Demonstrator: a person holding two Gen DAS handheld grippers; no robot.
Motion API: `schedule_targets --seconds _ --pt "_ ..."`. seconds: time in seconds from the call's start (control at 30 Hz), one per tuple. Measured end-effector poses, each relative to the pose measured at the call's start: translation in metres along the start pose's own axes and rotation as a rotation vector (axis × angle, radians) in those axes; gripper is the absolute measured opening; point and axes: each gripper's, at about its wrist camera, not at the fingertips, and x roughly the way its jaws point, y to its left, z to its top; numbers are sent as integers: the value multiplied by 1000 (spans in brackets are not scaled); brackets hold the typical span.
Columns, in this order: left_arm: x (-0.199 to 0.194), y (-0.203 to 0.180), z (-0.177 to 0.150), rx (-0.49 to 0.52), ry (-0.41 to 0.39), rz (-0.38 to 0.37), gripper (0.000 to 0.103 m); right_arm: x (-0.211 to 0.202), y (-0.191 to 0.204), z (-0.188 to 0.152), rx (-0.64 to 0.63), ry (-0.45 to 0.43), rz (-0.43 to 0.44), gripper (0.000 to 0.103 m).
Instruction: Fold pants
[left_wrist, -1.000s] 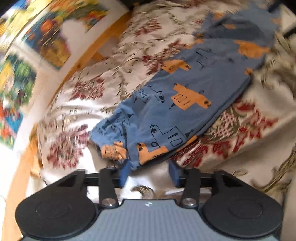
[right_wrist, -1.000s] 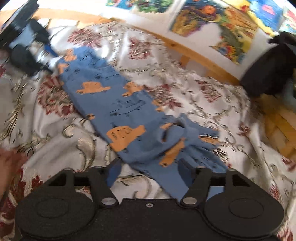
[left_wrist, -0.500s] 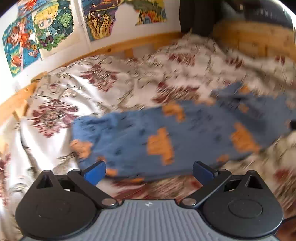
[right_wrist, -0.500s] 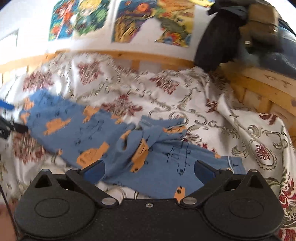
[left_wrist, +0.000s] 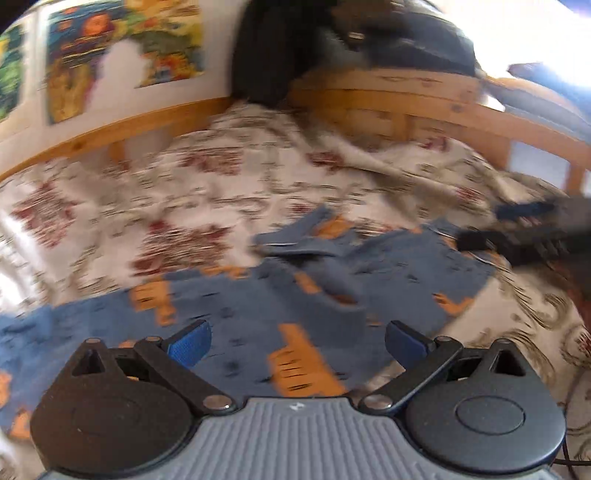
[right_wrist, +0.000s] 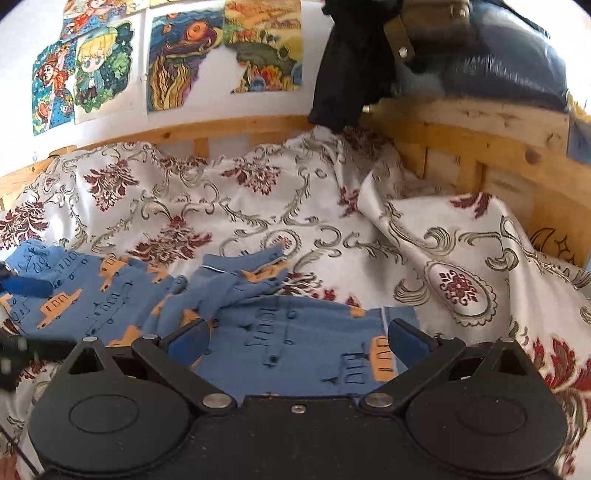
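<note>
Right wrist: pants (right_wrist: 295, 332) rumpled on bedspread (right_wrist: 424, 229); both grippers' fingers (right_wrist: 188, 341) apart, empty.

Black-armed tongs (right_wrist: 298, 341), blue fingertips (right_wrist: 188, 339), silver pivot screws.

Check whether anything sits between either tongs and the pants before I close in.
Nothing visible does. The pants lie bare on the bedspread, with the open right tongs and the open left tongs directly over the fabric.
</note>
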Motion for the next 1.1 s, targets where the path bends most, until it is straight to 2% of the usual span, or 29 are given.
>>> schedule_targets --seconds 0.13,0.23,0.33,0.4,0.47,0.5,0.53,0.63,0.73,0.8,0.93,1.0,1.1 --pt "20 -30 0 78 -33 -70 103 19 -21 11 -44 78 70 102" --pt "33 -52 5 124 -76 -82 103 37 -32 25 -70 167 167 102" --pt "41 -69 9 173 -110 -130 102 57 -36 50 -66 234 272 102" --pt "48 -71 12 175 -103 -158 98 70 -33 69 -66 263 327 102" --pt "60 -69 13 145 -65 -176 87 87 -27 90 -78 294 381 96" --pt "66 -66 13 117 -40 -175 85 96 -22 100 -87 316 397 90" --pt "71 -62 13 83 -20 -179 81 104 -18 109 -99 340 405 87" --pt "78 -52 13 -20 9 -186 81 130 4 132 -136 406 420 85" --pt "79 -52 16 -79 13 -168 81 151 23 148 -147 460 423 85" --pt "76 -55 18 -93 -8 -160 81 159 30 155 -136 468 421 85" --pt "71 -65 21 -35 -50 -145 81 162 35 162 -125 461 421 85" --pt "75 -68 21 -27 -26 -139 81 161 34 162 -125 465 421 85" --pt "82 -61 14 -97 42 -147 81 160 34 158 -132 482 422 85"
